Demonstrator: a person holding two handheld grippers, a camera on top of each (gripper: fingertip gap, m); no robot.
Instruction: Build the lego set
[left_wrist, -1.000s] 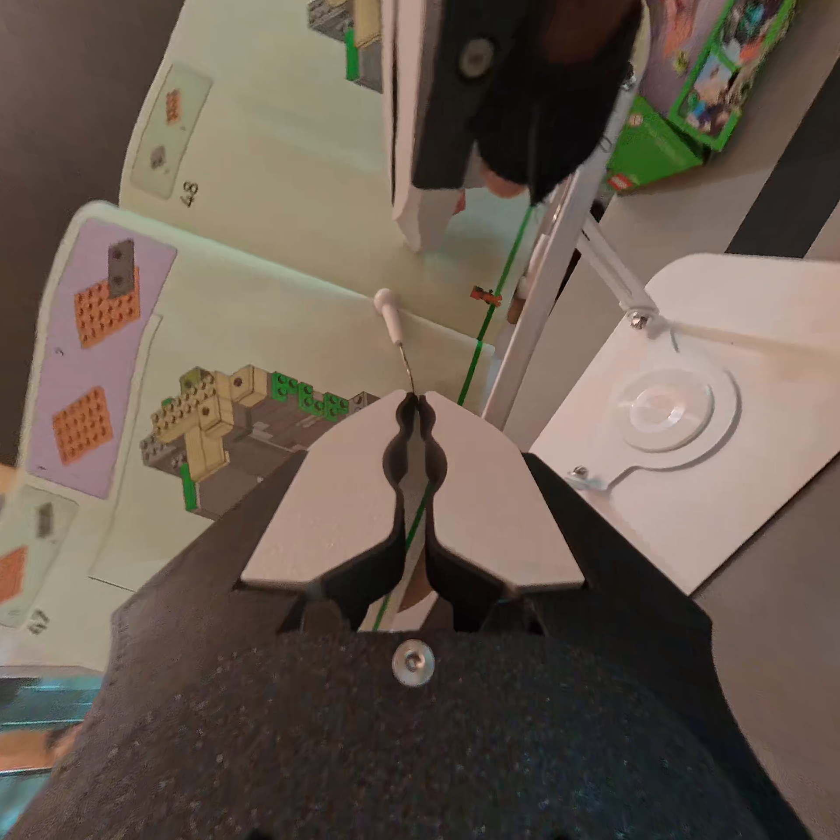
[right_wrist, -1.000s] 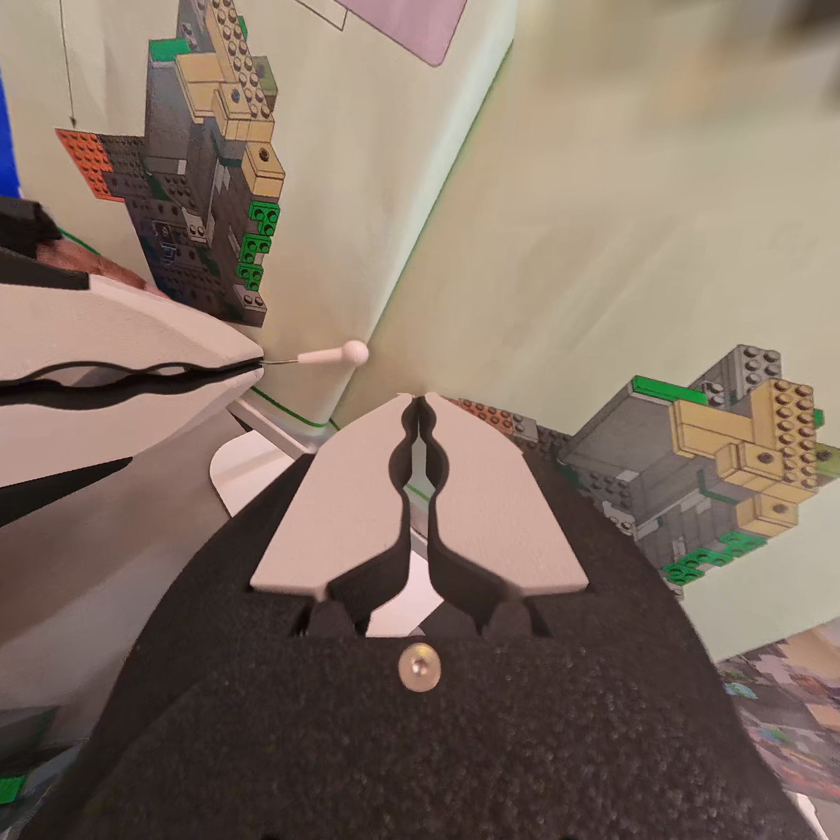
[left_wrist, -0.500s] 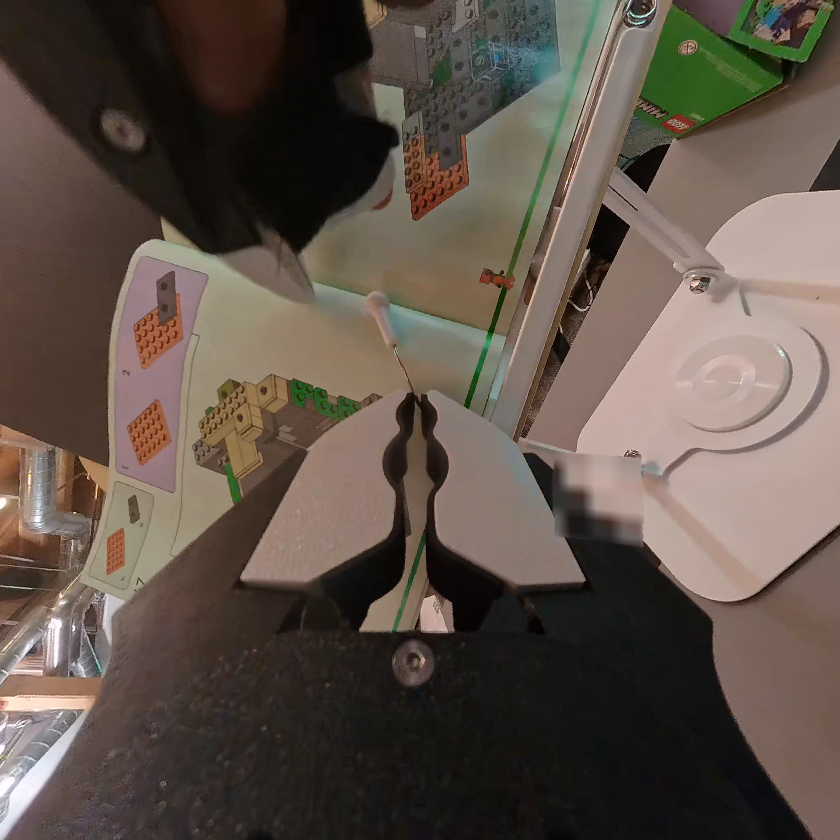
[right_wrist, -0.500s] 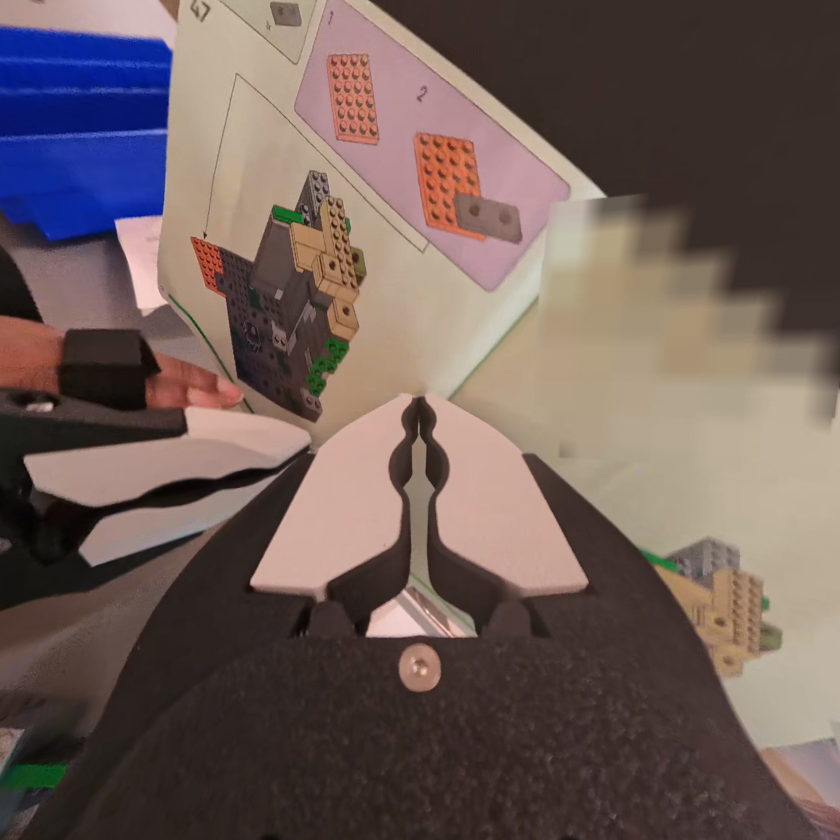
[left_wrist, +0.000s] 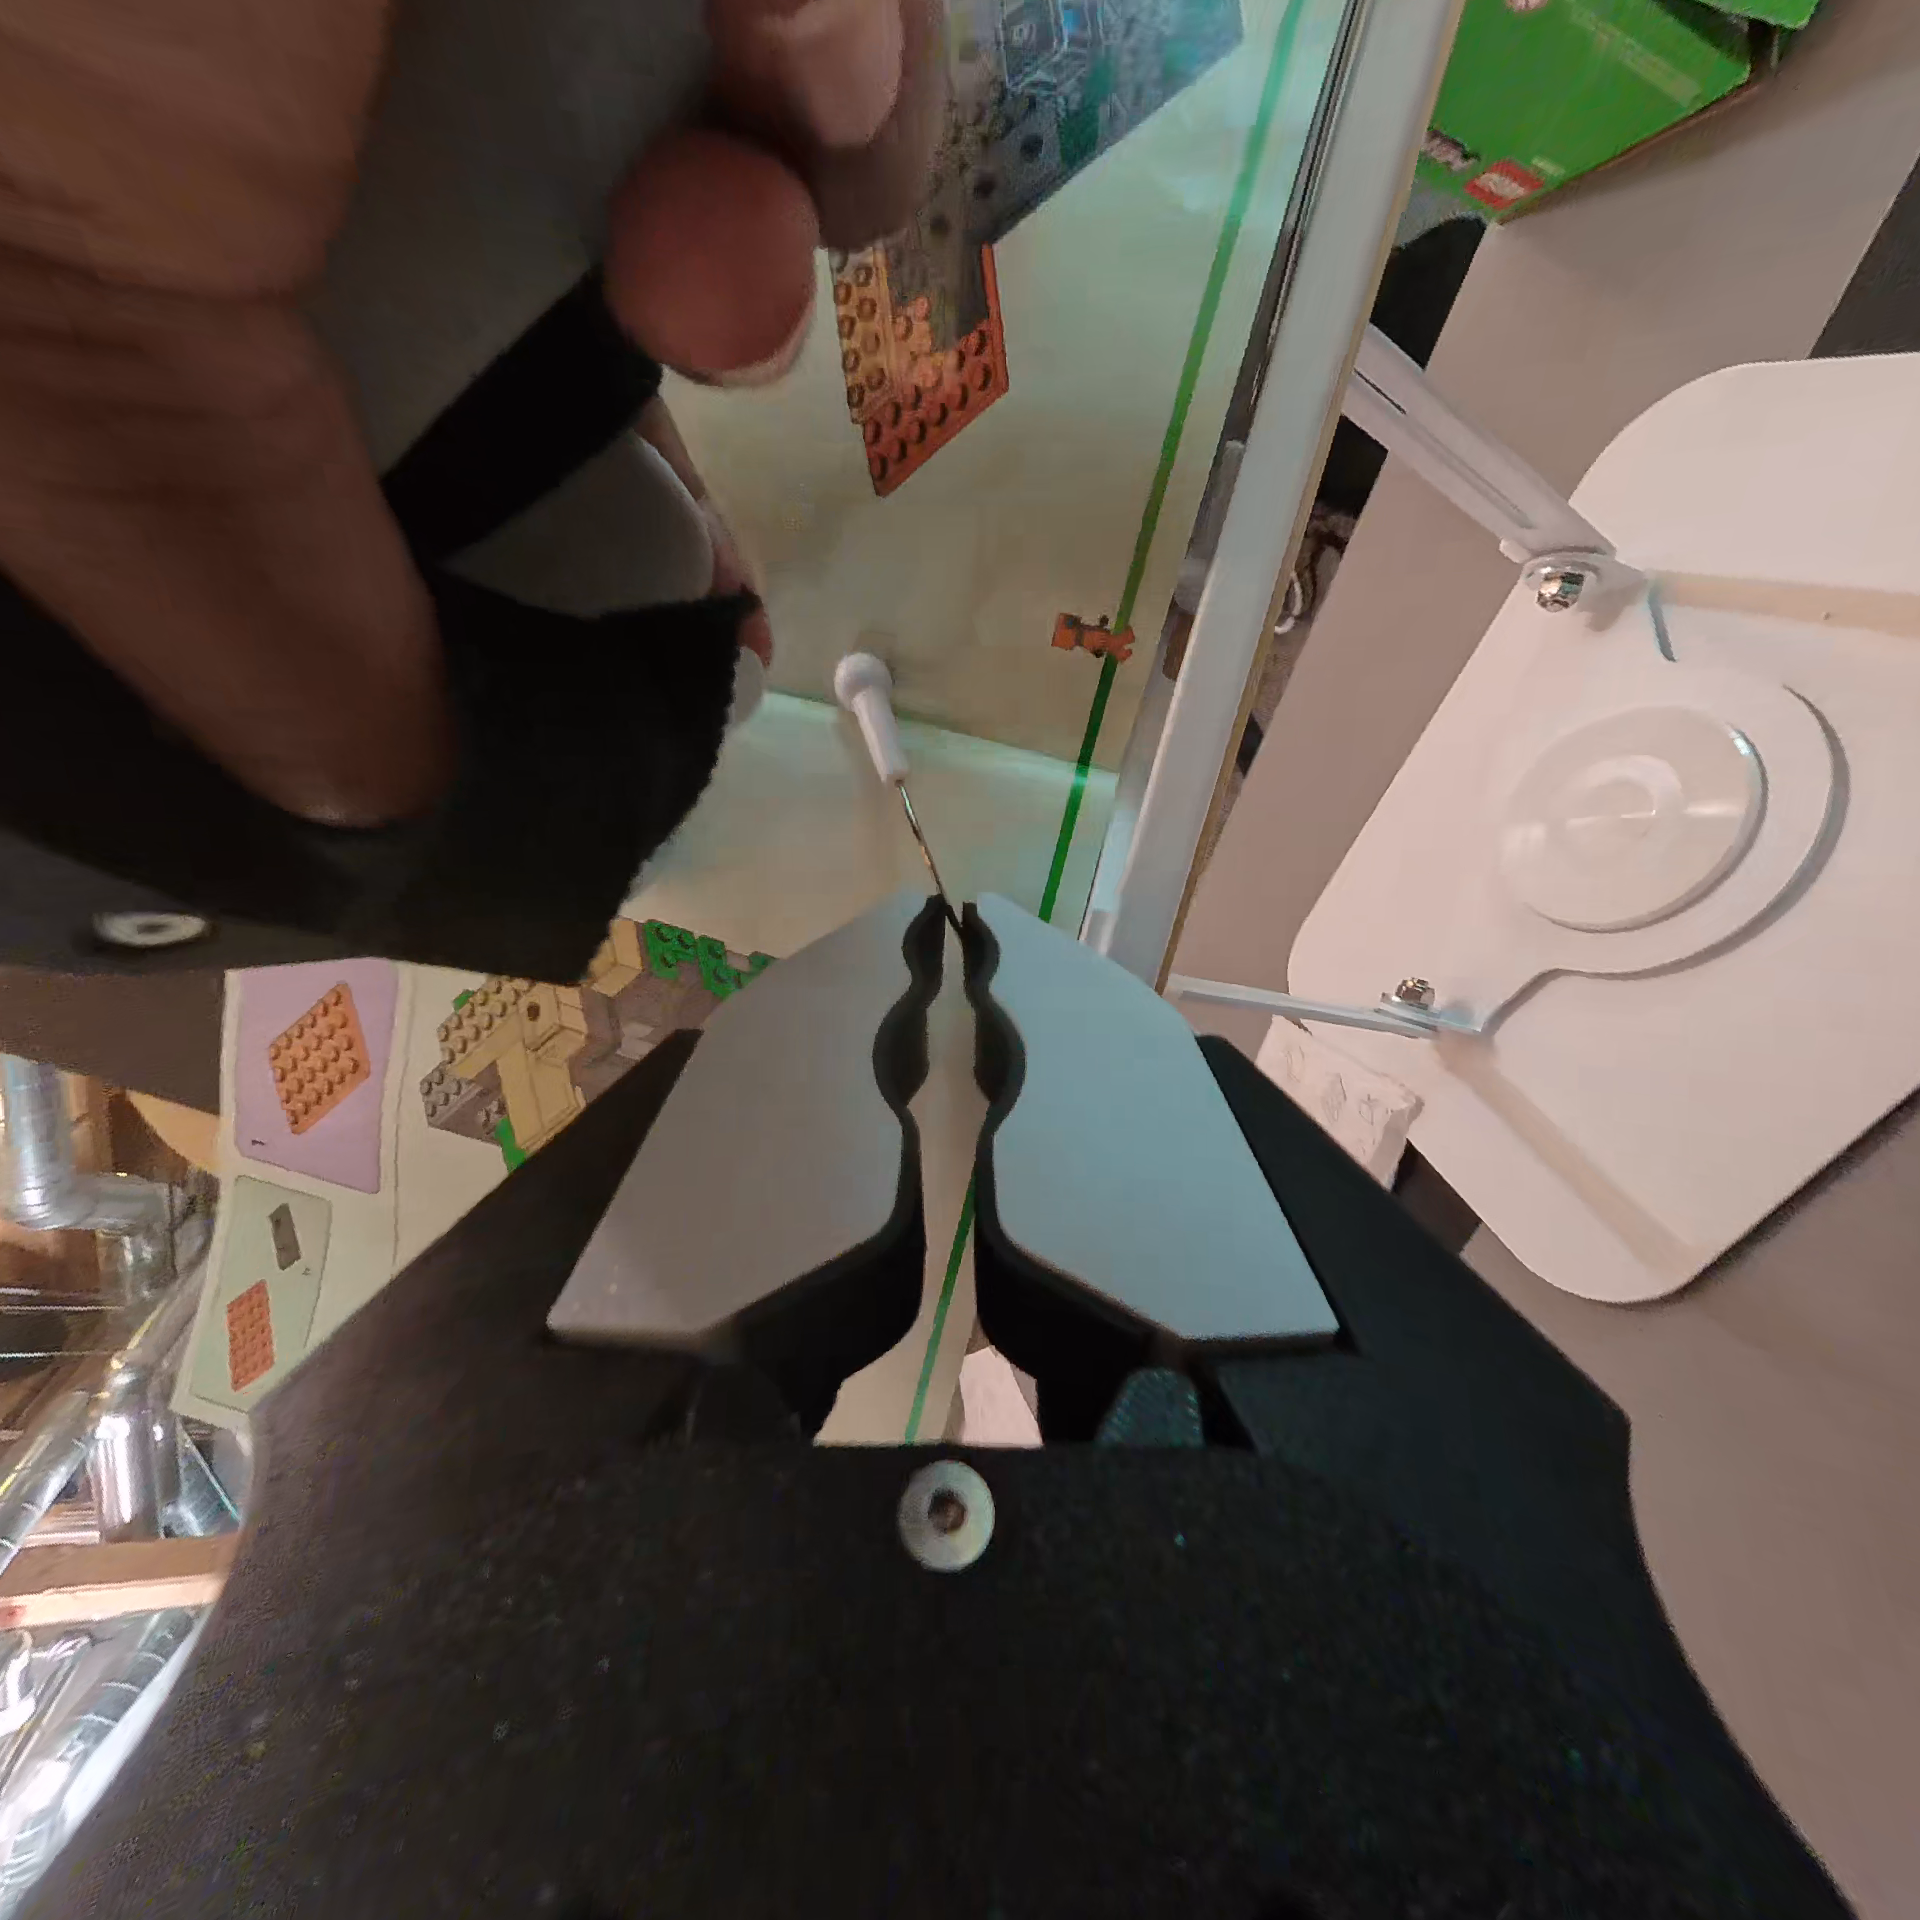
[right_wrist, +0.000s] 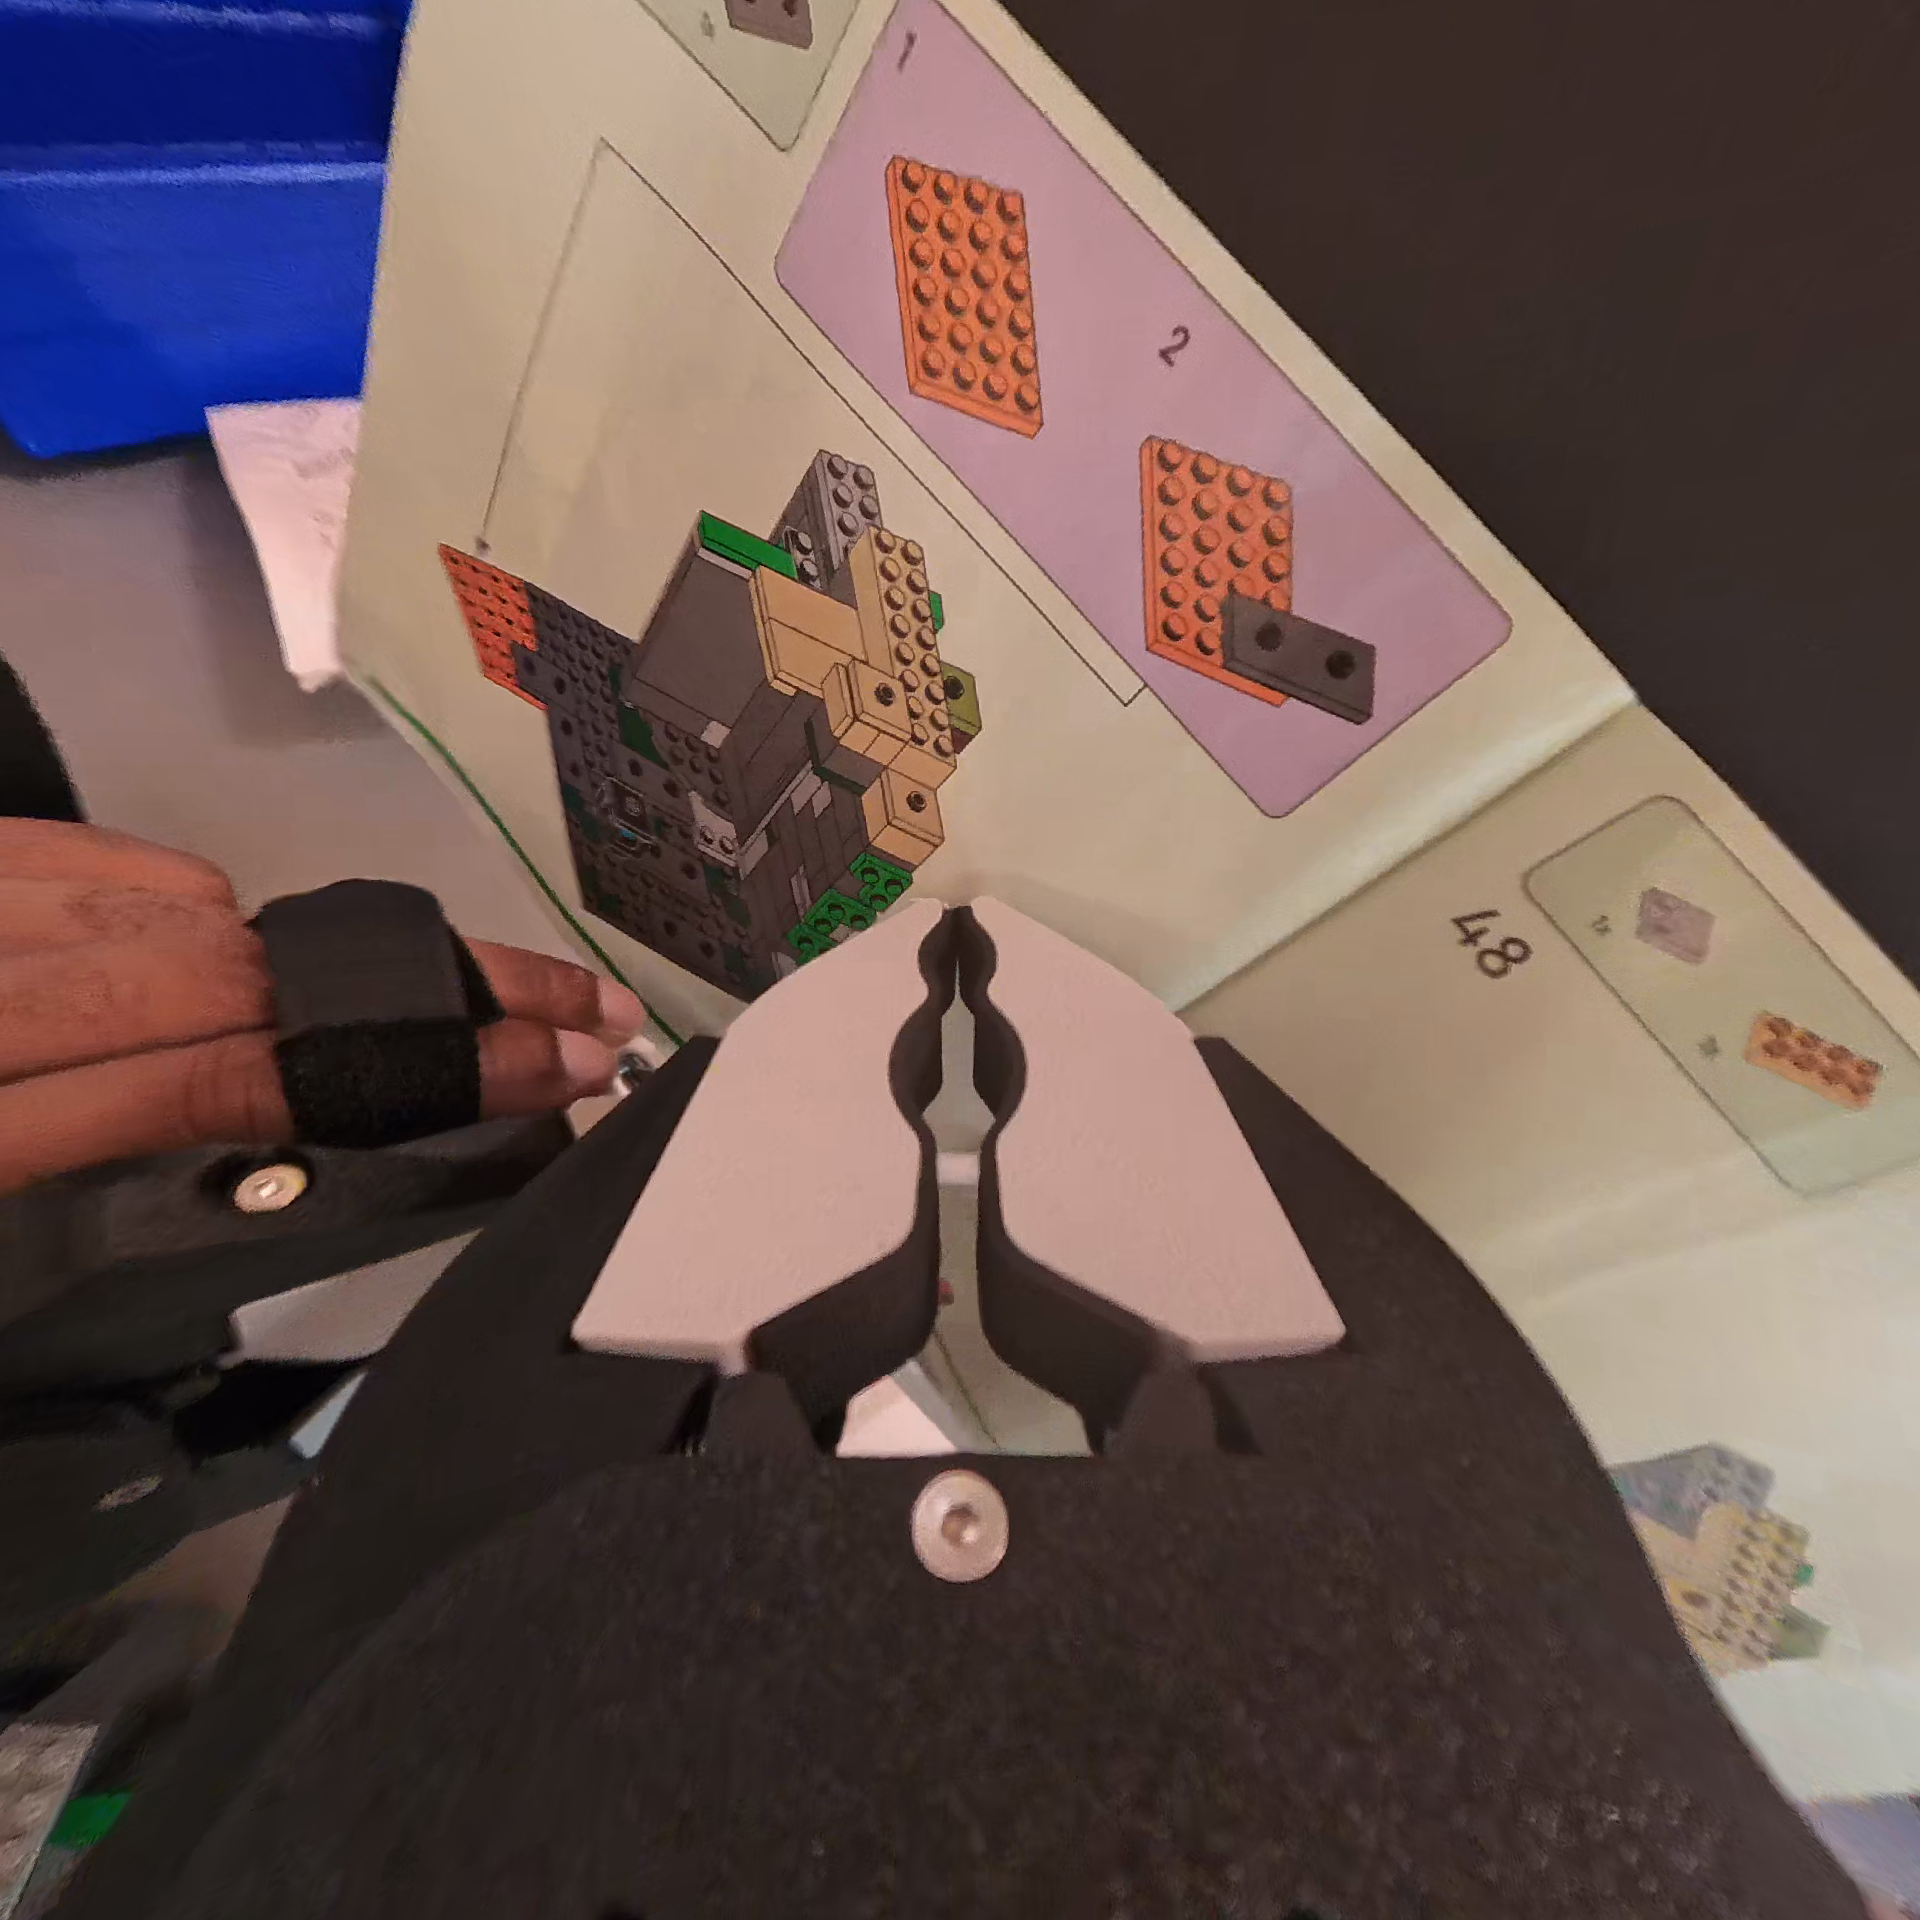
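Risk first: thin pin (left_wrist: 871, 704) could twist out of the left tool (left_wrist: 954, 912), which pinches just its wire end, white head at 11 o'clock vs booklet (left_wrist: 966, 582). Right tool (right_wrist: 954, 914) pressed together, empty, tips near the booklet's fold. Beyond, 1 o'clock: green lego box (left_wrist: 1579, 94) on desk (left_wrist: 1662, 249).

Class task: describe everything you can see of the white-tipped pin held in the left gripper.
The pin is a thin, dark metal wire ending in a small white rounded cap, plastic by its look. The left gripper pinches its bare end, jaws shut. It slants up and left over the instruction booklet, near a person's hand.
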